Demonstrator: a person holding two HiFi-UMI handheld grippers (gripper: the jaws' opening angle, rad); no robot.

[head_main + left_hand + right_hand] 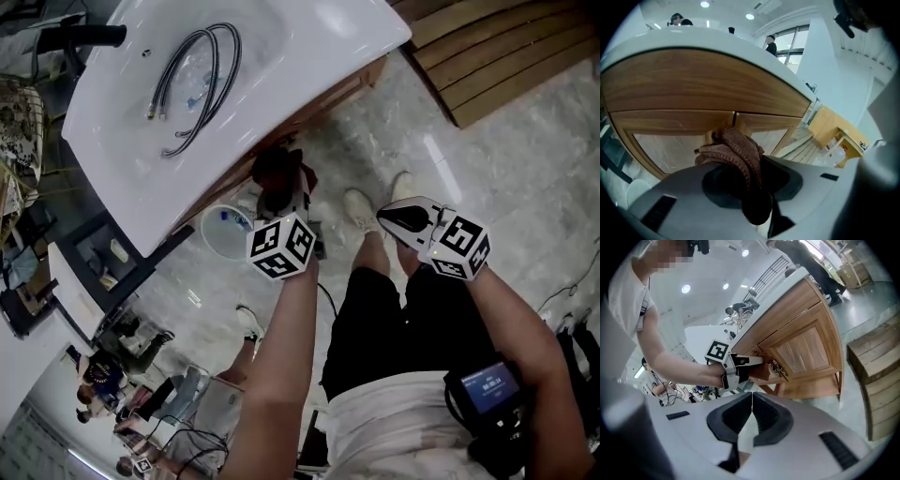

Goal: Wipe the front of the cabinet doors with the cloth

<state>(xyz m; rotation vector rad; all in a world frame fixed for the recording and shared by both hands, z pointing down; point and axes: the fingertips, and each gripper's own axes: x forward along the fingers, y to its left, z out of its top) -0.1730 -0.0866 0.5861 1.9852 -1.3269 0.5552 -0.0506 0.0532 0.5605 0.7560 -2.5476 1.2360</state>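
A reddish-brown cloth is pressed against the wooden cabinet doors just below the white sink top, near the seam between the two doors. My left gripper is shut on the cloth, which bunches out over its jaws. In the right gripper view the left gripper holds the cloth on the door front. My right gripper hangs back from the cabinet, above the person's legs, its jaws shut with nothing between them.
Two braided hoses lie in the sink basin. A white round bowl sits on the floor by the cabinet's left. Wooden slats lie at the right. The person's shoes stand on the marble floor. People stand behind at the left.
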